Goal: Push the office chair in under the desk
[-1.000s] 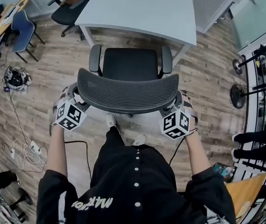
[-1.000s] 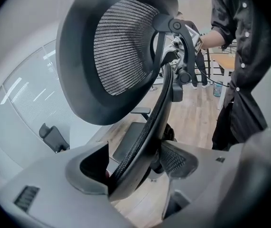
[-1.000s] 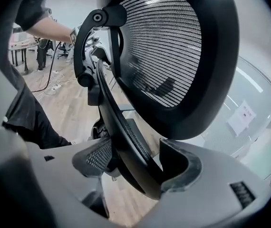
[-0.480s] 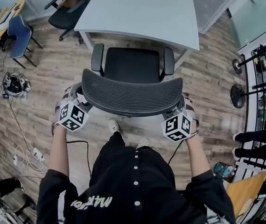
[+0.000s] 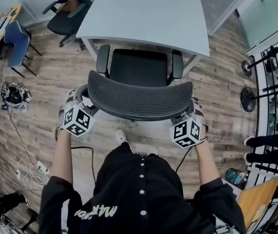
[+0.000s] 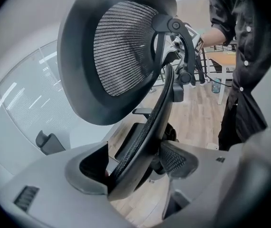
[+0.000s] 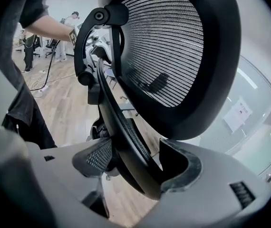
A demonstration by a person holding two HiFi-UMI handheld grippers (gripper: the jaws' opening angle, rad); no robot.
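Rolling the chair [image 5: 139, 101] nearer the table [image 5: 144, 18] than a moment ago, bringing its seat to the edge. Pinching the chair's back ends in left gripper [image 5: 83, 108] and right gripper [image 5: 190, 115] jaws, aiming straight ahead.

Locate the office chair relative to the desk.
Head view centre: office chair, seat front meeting white desk, backrest ends gripped by left tongs and right tongs.

This is an open office workroom: a white desk [image 5: 144, 13] with a mesh-backed office chair [image 5: 140, 100] at it, a second black chair [image 5: 63, 18] and a blue chair [image 5: 14, 35] nearby, wood-plank flooring [image 5: 46, 82], glass partition walls [image 5: 270, 13], and loose cables [image 5: 29, 155] on the floor.
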